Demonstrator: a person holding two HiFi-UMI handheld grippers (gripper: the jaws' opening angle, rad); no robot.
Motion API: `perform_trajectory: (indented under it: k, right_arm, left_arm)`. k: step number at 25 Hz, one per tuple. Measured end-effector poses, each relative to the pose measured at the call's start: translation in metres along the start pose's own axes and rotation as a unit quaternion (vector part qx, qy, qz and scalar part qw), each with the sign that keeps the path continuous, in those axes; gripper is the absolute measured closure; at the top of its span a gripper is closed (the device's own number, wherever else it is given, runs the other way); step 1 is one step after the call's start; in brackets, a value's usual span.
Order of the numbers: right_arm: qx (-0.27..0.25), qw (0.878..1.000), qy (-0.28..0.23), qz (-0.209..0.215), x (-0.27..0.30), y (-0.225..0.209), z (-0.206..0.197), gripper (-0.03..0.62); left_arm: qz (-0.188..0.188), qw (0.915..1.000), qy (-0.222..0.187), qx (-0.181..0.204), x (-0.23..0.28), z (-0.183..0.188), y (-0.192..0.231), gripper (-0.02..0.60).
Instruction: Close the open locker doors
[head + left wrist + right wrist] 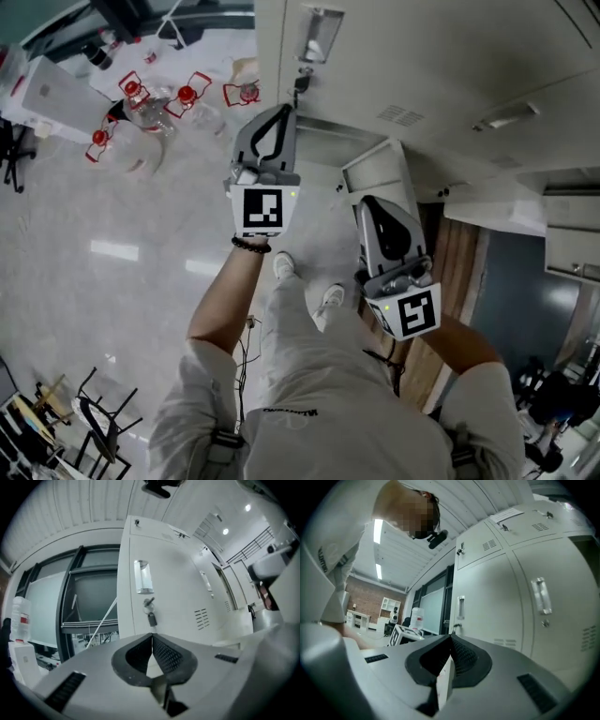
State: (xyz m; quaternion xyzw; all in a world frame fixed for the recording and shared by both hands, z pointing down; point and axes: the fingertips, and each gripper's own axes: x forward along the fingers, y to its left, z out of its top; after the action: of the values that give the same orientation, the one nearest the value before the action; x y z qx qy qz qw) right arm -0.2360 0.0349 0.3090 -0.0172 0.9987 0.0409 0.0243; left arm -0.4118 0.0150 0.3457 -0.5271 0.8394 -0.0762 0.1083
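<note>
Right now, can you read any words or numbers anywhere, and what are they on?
Nothing can be read for sure.
Print on the shirt: too blurred.
Paper label atop the locker: too small.
Red label on the water jug: too small.

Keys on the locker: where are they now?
The keys hang centre of the left gripper view, from the lock on the locker door, below its handle.

Count from my end: two grey plastic grippers, left gripper (280, 112) and right gripper (368, 202); four red-clamped clear jars (187, 96); two white shoes (284, 265); one dark key fob (152, 619); two recessed door handles (461, 607).
</note>
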Motion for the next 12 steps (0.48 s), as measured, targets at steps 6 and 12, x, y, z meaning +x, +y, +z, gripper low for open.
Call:
perform_trajectory:
  k: [6, 12]
  right_arm:
    - [0.049, 0.996, 0.068, -0.031, -0.128, -0.003, -0.094, 0.583]
    - [0.041, 0.995, 0.071, -0.063, -0.217, -0.023, -0.171, 0.583]
  left_arm:
    - [-0.063, 0.9914, 0.115, 0.004, -0.113, -0.067, -0.148, 0.575]
    - [-0.087, 0.9852, 0.136, -0.056, -0.165, -0.127, -0.316, 0.543]
